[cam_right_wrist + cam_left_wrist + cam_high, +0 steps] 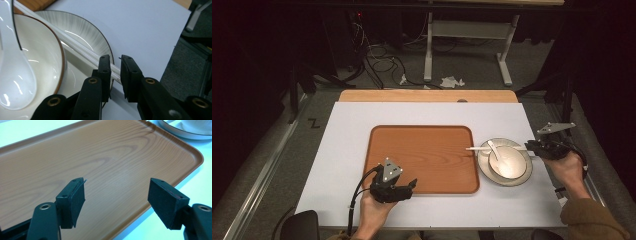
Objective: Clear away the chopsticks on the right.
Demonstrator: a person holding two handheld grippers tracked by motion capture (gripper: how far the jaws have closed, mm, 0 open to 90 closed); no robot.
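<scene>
Chopsticks (75, 45) pinched at the tips

Our right gripper (115, 72) clamped their ends; thin, stiff and slick, we figured. Left gripper (116, 197) sat apart over the tray (75, 152).

Looks like you're set up in a lab or test room, not a kitchen. Far beyond your left gripper (412, 186) there's a tangle of cables (377, 60) on grey carpet, plus the legs of a bare desk frame (467, 45). Your table (342, 165) is just a white sheet over a wooden top, dark all around.
</scene>
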